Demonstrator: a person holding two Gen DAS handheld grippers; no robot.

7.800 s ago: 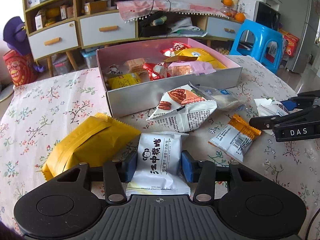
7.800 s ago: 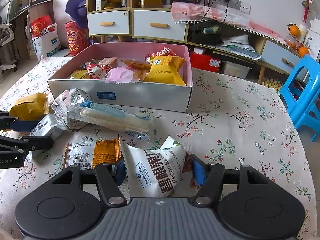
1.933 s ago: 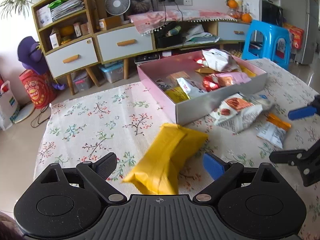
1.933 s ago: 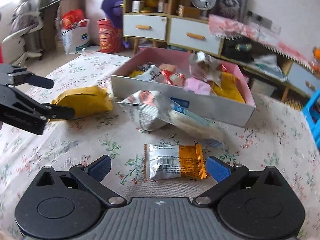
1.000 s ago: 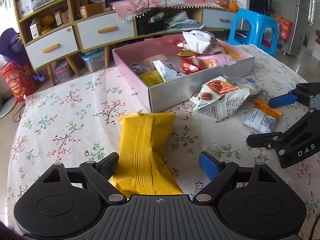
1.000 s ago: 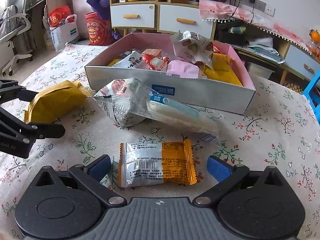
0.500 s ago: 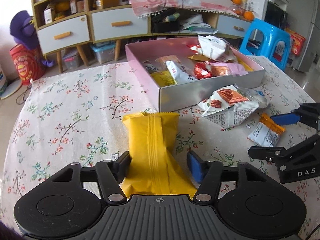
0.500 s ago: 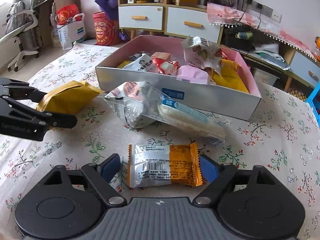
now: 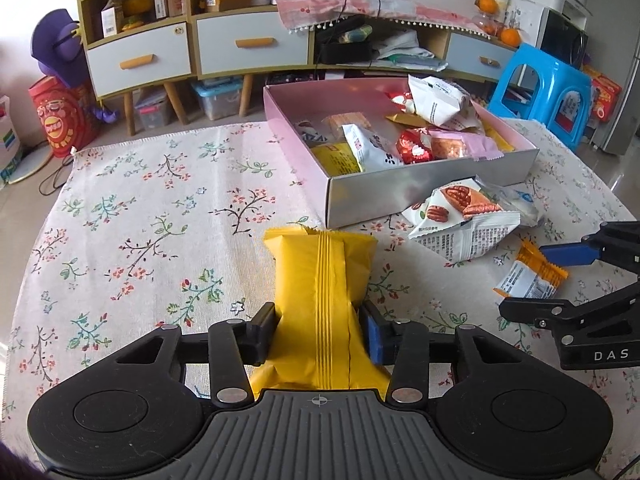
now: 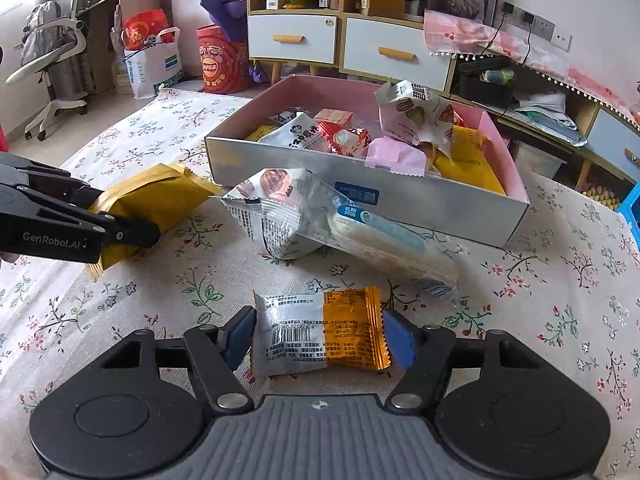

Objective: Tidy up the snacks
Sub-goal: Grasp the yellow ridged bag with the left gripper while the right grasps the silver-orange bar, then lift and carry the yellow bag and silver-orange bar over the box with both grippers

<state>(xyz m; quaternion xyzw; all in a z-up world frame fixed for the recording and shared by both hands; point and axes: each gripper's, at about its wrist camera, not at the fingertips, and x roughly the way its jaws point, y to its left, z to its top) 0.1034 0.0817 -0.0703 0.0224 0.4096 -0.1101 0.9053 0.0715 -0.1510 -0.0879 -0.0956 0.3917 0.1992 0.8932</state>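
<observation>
My left gripper is shut on a yellow snack bag that lies on the floral tablecloth; it also shows in the right wrist view. My right gripper has closed in on a silver-and-orange snack packet, its pads touching both ends. The pink box of snacks stands beyond, also in the right wrist view. A pecan snack bag and a clear-wrapped packet lie in front of the box.
A floral cloth covers the table. Behind it stand a cabinet with drawers and a blue stool. The left gripper body shows at the left of the right wrist view.
Both grippers closed further: the left now pinches the yellow bag, and the right's pads have come up against the silver-and-orange packet.
</observation>
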